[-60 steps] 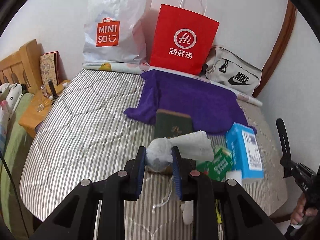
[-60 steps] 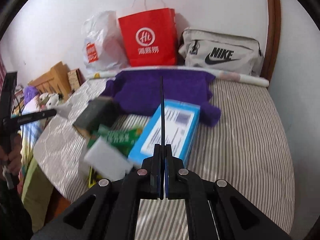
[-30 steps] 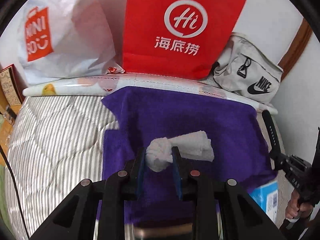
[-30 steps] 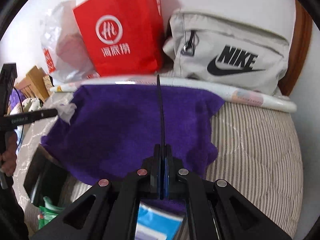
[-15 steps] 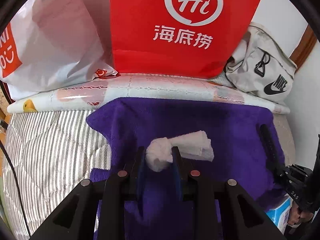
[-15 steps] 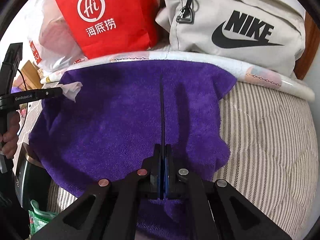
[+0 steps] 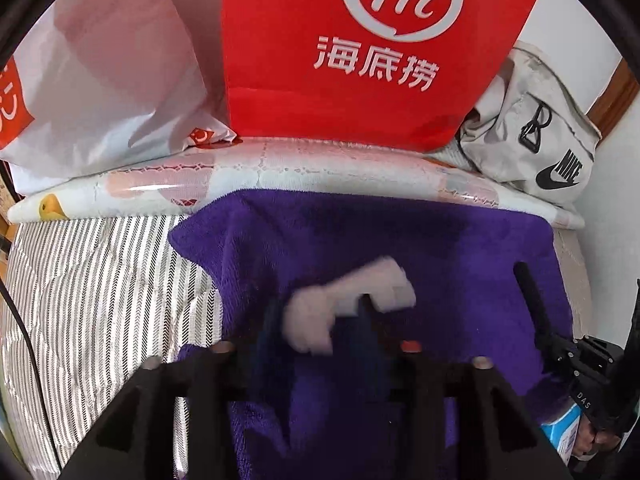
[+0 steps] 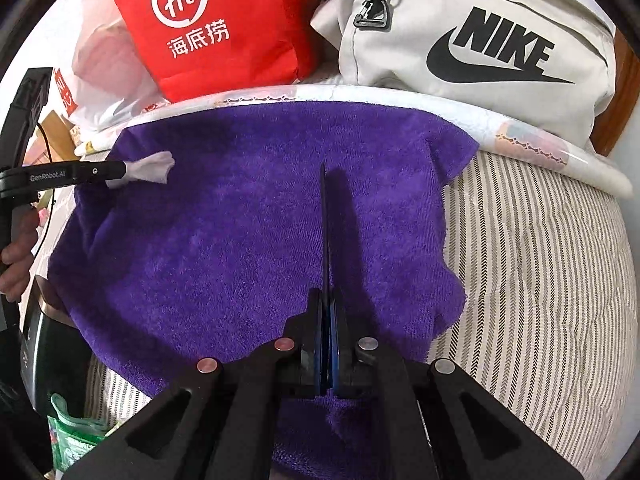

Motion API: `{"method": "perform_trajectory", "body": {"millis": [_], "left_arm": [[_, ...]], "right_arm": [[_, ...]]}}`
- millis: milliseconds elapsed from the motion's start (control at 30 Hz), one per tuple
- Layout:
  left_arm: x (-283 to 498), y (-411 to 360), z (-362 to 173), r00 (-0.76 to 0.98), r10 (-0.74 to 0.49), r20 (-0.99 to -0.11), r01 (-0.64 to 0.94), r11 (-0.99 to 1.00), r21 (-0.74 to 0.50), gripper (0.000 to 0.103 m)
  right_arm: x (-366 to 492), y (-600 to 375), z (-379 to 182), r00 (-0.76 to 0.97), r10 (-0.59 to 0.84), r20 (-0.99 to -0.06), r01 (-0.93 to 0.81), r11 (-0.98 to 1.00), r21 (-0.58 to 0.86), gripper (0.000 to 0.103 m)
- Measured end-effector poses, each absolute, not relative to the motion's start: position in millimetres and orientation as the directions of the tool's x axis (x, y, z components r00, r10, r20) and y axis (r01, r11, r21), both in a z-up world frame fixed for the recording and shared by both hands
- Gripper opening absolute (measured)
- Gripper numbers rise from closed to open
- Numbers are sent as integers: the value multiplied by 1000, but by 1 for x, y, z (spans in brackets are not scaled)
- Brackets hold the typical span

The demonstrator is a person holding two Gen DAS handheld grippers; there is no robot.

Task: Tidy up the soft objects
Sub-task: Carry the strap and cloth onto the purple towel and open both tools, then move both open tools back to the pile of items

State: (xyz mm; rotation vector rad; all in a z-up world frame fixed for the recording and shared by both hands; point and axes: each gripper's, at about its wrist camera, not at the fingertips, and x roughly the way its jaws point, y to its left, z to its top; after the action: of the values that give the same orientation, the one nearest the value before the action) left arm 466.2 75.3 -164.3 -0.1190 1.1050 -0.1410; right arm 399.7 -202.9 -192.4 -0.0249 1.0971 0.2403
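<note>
White cloth roll (image 7: 344, 300), blurred, sits between the left gripper (image 7: 316, 328) jaws, which have just been opening, above one purple towel (image 8: 248, 232) on the striped bed (image 8: 540, 260). Right gripper (image 8: 326, 240) is closed, empty. Behind: one red bag (image 7: 360, 52), one white plastic bag (image 7: 104, 76), one Nike bag (image 8: 472, 44).

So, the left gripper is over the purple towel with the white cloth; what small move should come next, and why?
Probably lift the left gripper straight up and away. Its jaws have just been opening, and the white cloth sits loose between them above the purple towel, so it seems released. The right gripper is shut and empty.
</note>
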Motion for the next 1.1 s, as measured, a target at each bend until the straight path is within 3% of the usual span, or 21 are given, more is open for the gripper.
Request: {"method": "perform_trajectory", "body": {"millis": [33,100,167,233,267,467,533,733,967,1100], "left_arm": [[465,75,-162,451,-170,-876,56,985,-162,63],[461,76,-158,455,-169,-874,56,985,-162,64],[457,79,-154,458,-167,-873,53,986,-161,64],[450,81,-149,466,-157,-871,45,987,-154,64],[446,82,-146,473,-149,-868,43,988,-146,64],[404,86,-115,561,-163,-812,63,986,-154,63],[381,84,-100,595,-166,-786,78,986,-150,63],[319,72,-78,597,-156,-787,104,988,-117,63],[243,61,-71,578,-167,-799,134,985,-108,63],[207,58,-76,574,-188,-797,142,981,-129,64]], "right_arm": [[399,-203,-192,431,180,-884,-206,974,97,4],[400,-202,-191,428,187,-884,-208,972,106,9],[400,-201,-187,432,193,-881,-206,972,112,20],[395,-203,-180,447,197,-873,-202,972,116,38],[392,-205,-175,461,197,-865,-199,973,116,40],[363,-202,-141,525,178,-832,-216,974,72,46],[347,-198,-128,548,177,-817,-221,973,63,54],[282,-190,-95,644,145,-751,-217,976,2,62],[211,-180,-90,591,252,-766,-273,956,103,64],[168,-169,-93,597,271,-755,-311,946,93,75]]}}
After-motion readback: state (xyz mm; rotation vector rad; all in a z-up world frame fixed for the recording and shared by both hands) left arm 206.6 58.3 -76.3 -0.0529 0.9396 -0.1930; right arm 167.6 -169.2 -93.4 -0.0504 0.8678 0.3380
